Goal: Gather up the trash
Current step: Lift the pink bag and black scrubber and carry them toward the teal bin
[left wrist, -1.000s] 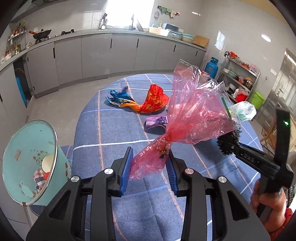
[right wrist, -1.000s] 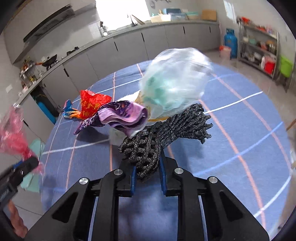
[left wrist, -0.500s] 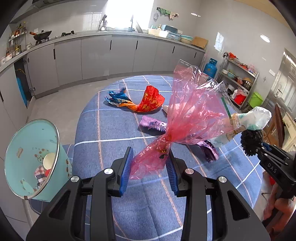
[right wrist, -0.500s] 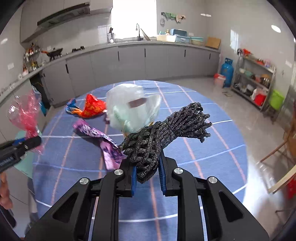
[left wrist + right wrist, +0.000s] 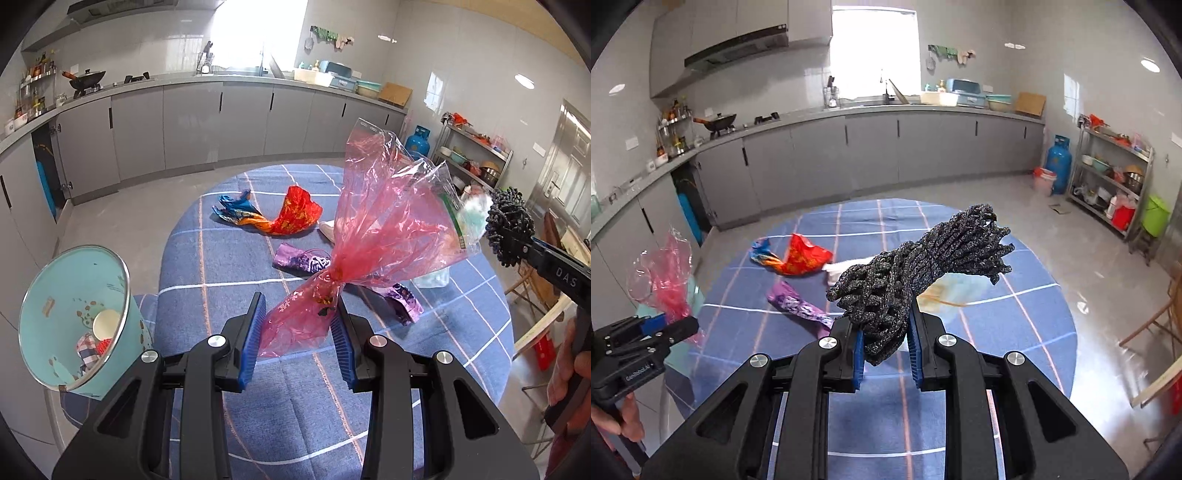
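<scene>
Item: left gripper (image 5: 298, 332), black body, blue ribbed pads; pads pressed on the twisted neck of a pink cellophane bag (image 5: 373, 236). Bag is transparent, crinkled, fanning upward from the pinch point, with a green strip along one edge; print on the strip too small to read. Bag hangs in the air above the round table (image 5: 229, 266), clear of its cloth.

Item: right gripper (image 5: 886, 347), same build; narrow pads clamped on a black mesh bundle (image 5: 916, 273), a coarse knotted netting with grey flecks, bunched thick, its free end splayed up and to the right. Bundle is held above the near half of the table. Seen from the left camera, this gripper's side bears white letters "DAS" (image 5: 565, 277).

Writing: a label on the left gripper's body, seen from the right camera, is not clearly legible.

Items on the table, blue cloth with pale grid lines:
- red and orange foil wrapper (image 5: 295, 218) with a blue wrapper (image 5: 232, 208) just beside it, toward the far side
- purple wrapper (image 5: 303, 260), near the middle; a second purple piece (image 5: 402, 299) nearer the right edge
- clear plastic bag (image 5: 432, 278), just beside the second purple piece

Item: teal bin (image 5: 74, 317), metal-rimmed, at the left edge of the table, holding a paper cup and scraps
</scene>
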### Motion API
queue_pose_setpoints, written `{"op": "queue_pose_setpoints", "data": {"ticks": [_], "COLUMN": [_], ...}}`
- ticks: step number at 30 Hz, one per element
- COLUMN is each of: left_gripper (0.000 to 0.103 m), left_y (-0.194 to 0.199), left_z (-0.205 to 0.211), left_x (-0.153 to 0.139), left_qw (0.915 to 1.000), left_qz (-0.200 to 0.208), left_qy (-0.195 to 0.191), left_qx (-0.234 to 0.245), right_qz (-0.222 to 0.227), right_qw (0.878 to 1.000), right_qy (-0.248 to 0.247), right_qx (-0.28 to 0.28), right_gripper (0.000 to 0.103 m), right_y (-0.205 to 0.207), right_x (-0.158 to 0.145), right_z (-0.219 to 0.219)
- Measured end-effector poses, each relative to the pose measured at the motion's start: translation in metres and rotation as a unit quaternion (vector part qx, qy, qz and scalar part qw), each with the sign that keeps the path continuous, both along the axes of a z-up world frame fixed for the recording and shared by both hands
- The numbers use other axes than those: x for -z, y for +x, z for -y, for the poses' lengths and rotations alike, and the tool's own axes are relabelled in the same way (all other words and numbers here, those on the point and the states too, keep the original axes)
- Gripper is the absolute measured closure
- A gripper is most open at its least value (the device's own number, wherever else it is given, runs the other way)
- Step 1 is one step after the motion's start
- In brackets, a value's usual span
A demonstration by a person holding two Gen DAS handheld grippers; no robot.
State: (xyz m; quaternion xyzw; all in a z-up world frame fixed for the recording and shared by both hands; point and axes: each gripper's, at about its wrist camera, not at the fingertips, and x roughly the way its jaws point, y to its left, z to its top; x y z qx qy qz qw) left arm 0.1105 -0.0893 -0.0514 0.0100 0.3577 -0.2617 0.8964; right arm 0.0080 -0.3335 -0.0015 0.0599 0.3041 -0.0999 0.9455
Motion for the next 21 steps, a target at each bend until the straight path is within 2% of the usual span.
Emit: {"op": "queue_pose_setpoints", "data": {"ticks": [10, 21], "left_gripper": [0.067, 0.067], "left_y": [-0.002, -0.003], "left_z": [-0.025, -0.084], "left_x": [0.0, 0.006], "left_qw": [0.9977, 0.9933], "left_qz": [0.015, 0.007], "left_qy": [0.039, 0.037], "left_qx": [-0.053, -0.11], "right_qz": [-0.025, -0.025], "right_qw": [0.996, 0.987], "right_qy": [0.033, 0.03], "right_qx": [-0.076, -0.155], "right_gripper": [0.083, 0.083], "right_y": [0.005, 0.026], "right_x": [0.03, 0.029], "right_z": [-0.06, -0.128]}}
